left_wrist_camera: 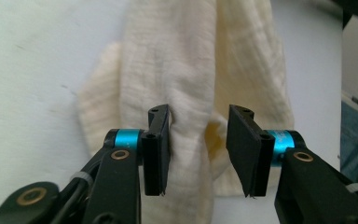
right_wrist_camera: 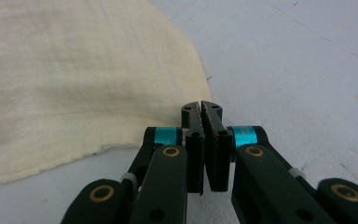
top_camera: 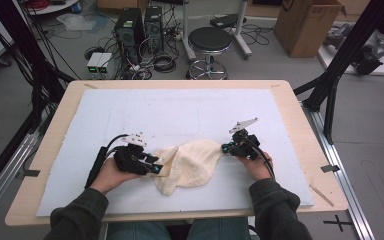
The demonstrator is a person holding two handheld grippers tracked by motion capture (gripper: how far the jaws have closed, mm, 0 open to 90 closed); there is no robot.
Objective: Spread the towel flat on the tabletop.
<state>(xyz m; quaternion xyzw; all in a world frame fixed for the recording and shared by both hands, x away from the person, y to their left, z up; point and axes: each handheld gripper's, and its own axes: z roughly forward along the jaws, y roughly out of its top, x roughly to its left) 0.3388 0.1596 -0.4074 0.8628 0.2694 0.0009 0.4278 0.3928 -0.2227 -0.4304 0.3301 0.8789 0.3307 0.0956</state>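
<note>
A cream cloth lies crumpled on the white mat near the front of the table. My left gripper is at the cloth's left end. In the left gripper view the left gripper stands open, with a raised fold of the cloth between its jaws and a gap on the right side. My right gripper is at the cloth's right tip. In the right gripper view the right gripper has its pads pressed together on the corner of the cloth.
The mat covers most of the wooden table. Bare mat lies behind and to both sides of the cloth. On the floor beyond the table are a black stool, computer towers and a cardboard box.
</note>
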